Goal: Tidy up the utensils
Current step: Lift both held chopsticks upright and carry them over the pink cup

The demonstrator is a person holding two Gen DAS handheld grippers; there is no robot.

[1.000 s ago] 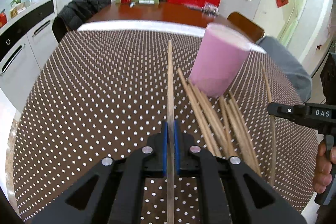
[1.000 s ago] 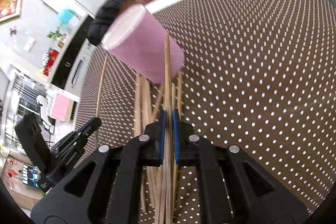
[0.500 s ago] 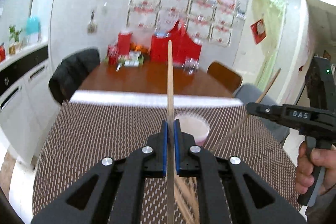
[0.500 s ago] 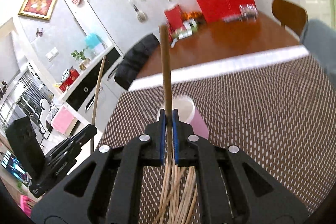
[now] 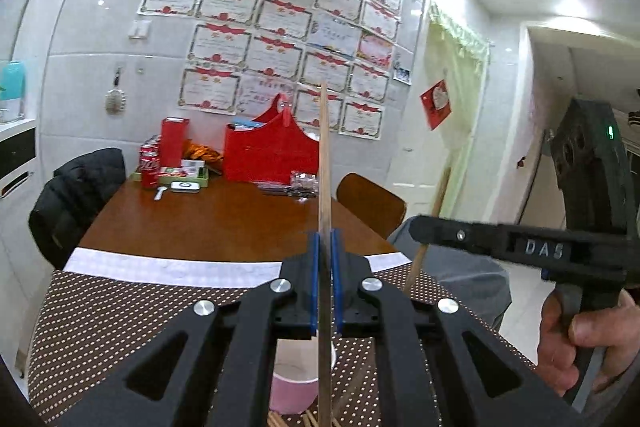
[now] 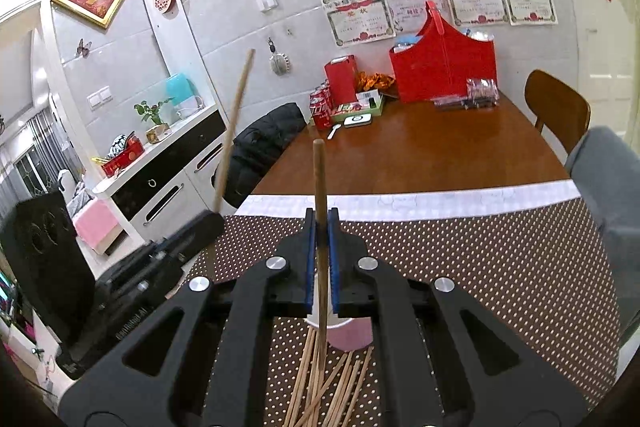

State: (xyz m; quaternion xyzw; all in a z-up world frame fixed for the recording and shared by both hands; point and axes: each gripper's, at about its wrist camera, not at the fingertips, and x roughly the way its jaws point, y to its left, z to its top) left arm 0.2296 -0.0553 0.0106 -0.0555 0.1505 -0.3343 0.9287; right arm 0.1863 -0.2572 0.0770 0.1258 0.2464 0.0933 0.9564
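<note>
Only "DAS" on right tool (image 5: 424,229)

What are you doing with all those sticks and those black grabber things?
A person is sorting chopsticks. The left gripper is clamped on one chopstick, and the right gripper is clamped on another chopstick, both pointing up. Below them stands a pink cup on the dotted tablecloth. More loose chopsticks lie beside it.
</note>
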